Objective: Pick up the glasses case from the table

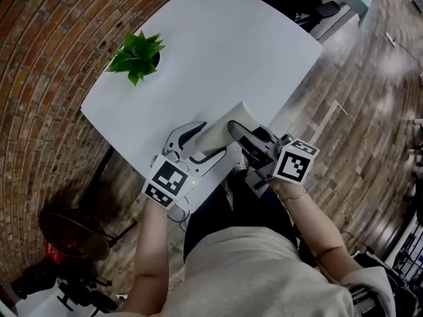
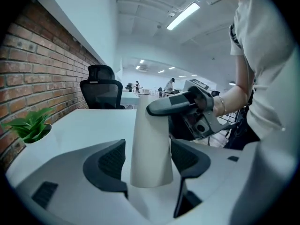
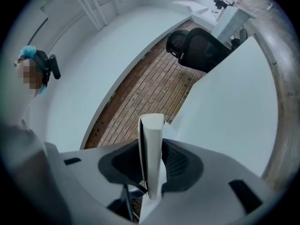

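Observation:
The white glasses case is held up over the near edge of the white table, between both grippers. In the head view my left gripper grips its near-left end and my right gripper clamps it from the right. The left gripper view shows the case standing between the dark pads, with the left gripper shut on it and the right gripper's jaw across its far end. In the right gripper view the case appears edge-on, pinched by the right gripper.
A small green potted plant stands at the table's far left corner, also in the left gripper view. A black office chair sits beyond the table. A brick wall runs along the left; wooden floor lies right.

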Motion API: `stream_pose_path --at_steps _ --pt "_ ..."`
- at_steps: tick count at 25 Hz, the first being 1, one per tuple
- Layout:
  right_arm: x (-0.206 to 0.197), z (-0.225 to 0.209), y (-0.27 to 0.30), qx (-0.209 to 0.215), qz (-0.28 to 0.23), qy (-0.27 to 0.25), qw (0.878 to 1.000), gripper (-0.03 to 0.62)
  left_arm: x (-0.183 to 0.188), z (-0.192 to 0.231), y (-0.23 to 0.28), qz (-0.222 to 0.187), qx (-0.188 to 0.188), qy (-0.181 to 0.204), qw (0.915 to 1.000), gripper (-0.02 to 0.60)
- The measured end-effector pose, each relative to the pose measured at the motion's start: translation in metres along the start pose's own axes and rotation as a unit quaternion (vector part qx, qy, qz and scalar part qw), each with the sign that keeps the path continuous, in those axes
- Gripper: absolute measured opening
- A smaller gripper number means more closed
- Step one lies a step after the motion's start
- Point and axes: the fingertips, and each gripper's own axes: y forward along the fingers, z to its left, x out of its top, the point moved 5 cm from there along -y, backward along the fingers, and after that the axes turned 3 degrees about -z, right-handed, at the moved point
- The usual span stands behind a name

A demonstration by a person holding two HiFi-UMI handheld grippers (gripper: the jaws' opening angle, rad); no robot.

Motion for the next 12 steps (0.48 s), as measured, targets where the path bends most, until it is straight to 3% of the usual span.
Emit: stream_pose_path --at_steps 6,12 --pt "-0.008 0.025 -0.013 -0.020 -0.017 -0.039 0.999 0.140 0.001 -0.014 -0.030 -0.020 0.038 -0.013 0.9990 0.288" --pt "-0.010 0.049 -0.027 -0.038 -0.047 -0.071 0.996 0.140 0.002 -0.024 -0.063 -0.052 0.077 -0.088 0.9917 0.287"
